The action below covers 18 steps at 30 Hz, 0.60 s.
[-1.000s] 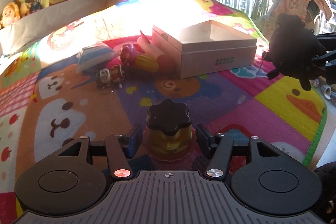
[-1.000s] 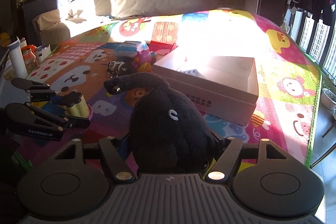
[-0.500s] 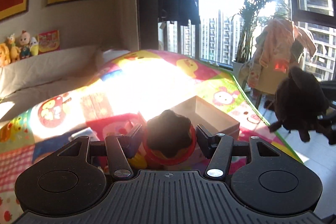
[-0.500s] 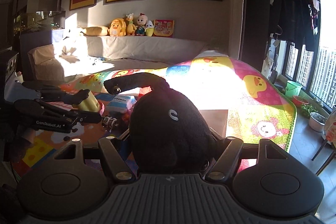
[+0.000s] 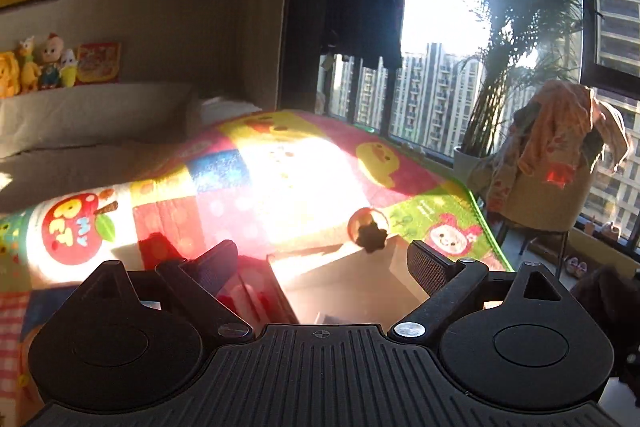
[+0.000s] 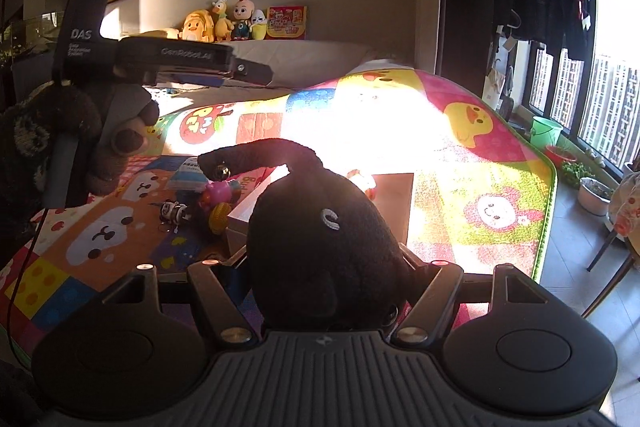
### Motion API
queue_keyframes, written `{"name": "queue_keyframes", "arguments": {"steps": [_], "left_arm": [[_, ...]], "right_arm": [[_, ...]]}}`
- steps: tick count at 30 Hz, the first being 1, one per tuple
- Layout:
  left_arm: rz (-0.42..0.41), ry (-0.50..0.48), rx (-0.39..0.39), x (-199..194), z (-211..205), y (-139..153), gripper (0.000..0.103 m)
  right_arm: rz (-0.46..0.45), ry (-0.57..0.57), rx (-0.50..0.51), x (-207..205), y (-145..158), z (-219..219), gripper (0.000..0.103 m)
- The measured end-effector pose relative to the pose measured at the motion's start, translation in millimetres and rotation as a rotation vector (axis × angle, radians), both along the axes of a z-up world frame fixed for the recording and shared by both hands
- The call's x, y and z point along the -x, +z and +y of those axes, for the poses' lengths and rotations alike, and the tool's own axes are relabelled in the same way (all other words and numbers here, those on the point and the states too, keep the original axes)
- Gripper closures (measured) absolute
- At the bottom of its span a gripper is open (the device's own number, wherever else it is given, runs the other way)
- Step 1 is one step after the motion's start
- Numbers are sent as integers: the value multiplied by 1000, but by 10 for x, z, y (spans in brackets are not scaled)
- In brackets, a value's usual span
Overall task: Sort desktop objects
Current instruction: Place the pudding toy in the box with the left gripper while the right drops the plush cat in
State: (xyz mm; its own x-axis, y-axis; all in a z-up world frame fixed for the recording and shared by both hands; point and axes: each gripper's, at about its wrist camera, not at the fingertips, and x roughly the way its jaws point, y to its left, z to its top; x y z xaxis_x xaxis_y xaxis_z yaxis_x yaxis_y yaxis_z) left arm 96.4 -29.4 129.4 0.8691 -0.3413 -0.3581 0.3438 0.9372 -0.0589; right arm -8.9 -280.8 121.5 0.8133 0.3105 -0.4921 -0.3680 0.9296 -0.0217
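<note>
Left wrist view: the left hand-held gripper (image 5: 320, 259) gapes empty above the white cardboard box (image 5: 352, 279), its black-capped amber jar (image 5: 369, 227) tumbling in. Right hand-held gripper (image 6: 326, 267) clamps the black plush toy (image 6: 320, 227), likely boxed next.

I see the small jar (image 5: 368, 229), black scalloped lid toward me, airborne just above the white box (image 5: 352, 279), tilted. My right gripper (image 6: 326, 263) clamps the black plush toy (image 6: 320, 227), upright. Other small toys (image 6: 216, 197) lie clustered left of the box on the mat.

Left tongs (image 5: 322, 259) spread wide — jar (image 5: 368, 227) above box (image 5: 352, 279).
</note>
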Motion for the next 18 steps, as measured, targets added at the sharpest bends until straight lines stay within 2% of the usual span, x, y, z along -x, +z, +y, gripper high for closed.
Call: {"name": "queue_keyframes", "arguments": {"steps": [2,4,9,13,18], "left_arm": [[-1,22,-59,190,58,-206,7],[20,29,-87,376,128,-416,6],[95,45,-54,636,345,-724,3],[130,47,-8,684,469,-777,3],[137,47,10,713,507,-811,2]], "right_arm": [[18,-4,-15,-89,-4,-2,32],[29,-6,-41,-195,12,5,32],[50,-12,-111,-477,73,46,33],[39,-32,-134,-731,146,153,33],[71,-25,-243,-1162,198,302,33]]}}
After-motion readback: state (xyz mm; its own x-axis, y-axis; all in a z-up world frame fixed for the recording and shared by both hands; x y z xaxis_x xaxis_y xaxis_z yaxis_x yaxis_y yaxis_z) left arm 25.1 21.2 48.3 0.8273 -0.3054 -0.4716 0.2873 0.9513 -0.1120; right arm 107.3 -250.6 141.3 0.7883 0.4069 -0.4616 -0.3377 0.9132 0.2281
